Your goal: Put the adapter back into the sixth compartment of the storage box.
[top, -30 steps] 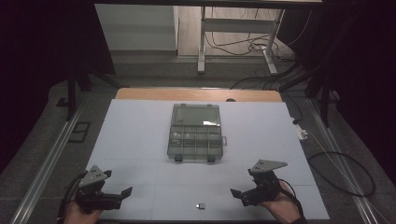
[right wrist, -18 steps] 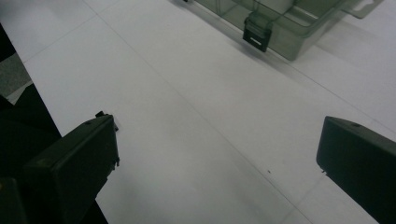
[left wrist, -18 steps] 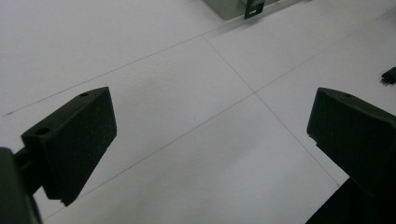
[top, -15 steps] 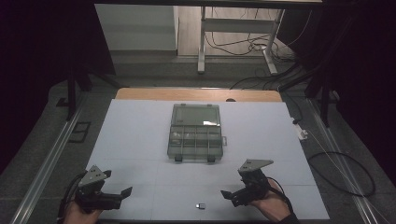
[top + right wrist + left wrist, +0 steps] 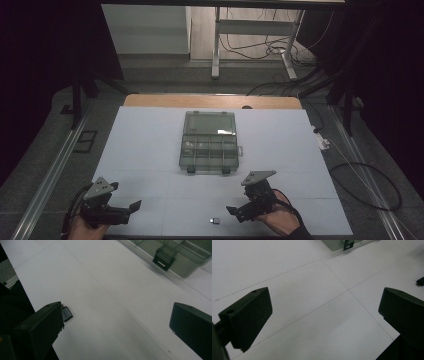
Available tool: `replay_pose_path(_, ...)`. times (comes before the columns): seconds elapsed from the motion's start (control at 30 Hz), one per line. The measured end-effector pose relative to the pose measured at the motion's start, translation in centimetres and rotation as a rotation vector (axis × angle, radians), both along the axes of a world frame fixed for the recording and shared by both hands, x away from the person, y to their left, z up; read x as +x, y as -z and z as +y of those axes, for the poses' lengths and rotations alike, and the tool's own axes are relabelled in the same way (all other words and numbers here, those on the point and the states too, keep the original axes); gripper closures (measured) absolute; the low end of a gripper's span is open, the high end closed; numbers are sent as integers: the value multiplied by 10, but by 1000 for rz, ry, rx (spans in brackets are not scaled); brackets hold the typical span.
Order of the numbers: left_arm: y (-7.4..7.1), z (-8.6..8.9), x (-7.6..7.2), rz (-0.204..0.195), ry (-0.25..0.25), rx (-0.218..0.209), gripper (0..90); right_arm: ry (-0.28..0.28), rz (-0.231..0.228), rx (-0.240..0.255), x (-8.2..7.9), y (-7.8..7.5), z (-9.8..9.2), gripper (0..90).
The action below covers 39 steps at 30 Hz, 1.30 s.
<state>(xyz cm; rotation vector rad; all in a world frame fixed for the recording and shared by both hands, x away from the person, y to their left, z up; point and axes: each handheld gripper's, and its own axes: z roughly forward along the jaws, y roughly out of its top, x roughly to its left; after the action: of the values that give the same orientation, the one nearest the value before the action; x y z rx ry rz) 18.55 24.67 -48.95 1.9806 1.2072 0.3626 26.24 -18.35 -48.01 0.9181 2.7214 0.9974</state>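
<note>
A small dark flat part [image 5: 216, 220] lies on the white table near its front edge; it also peeks out beside my right gripper's left jaw as the small part [image 5: 67, 313]. My right gripper [image 5: 239, 212] hovers just right of it, open, with nothing between its jaws. A clear compartment box [image 5: 208, 142] sits mid-table with its lid shut and black latches [image 5: 163, 260] facing me. My left gripper [image 5: 131, 207] rests open at the front left, holding nothing. In the left gripper view the small part [image 5: 420, 281] lies far right.
The white mat [image 5: 150, 150] covers the table, with a wooden strip [image 5: 210, 101] along its far edge. Metal rails [image 5: 55, 170] run along both sides. Cables [image 5: 365, 180] lie on the floor at the right.
My right gripper has moved left and slightly forward toward the small dark part. The left gripper has stayed where it was.
</note>
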Motion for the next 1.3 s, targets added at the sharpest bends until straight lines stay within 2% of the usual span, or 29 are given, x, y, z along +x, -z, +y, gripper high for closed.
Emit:
replay_pose_path(0.37, 0, 0, 0, -3, 3, -3, 0, -59, 5, -32, -4, 8, 26, 0)
replay_pose_path(0.6, 0, 0, -1, -4, 6, -3, 0, -95, 14, -40, -8, 14, 36, 0)
replay_pose_path(1.0, 0, 0, -1, -5, 8, -2, 0, -153, 13, -94, -14, 27, 49, 0)
replay_pose_path(1.03, 0, 0, 0, -5, 8, -2, 0, -176, 6, -115, -16, 29, 52, 23)
replay_pose_path(1.13, 0, 0, 0, -4, 8, -1, 0, -188, 6, -130, -18, 31, 54, 51)
replay_pose_path(1.23, 0, 0, 0, -3, 7, -1, 0, -209, -2, -151, -21, 34, 56, 117)
replay_pose_path(1.3, 0, 0, 0, -3, 7, -1, 0, -224, -9, -154, -22, 34, 56, 192)
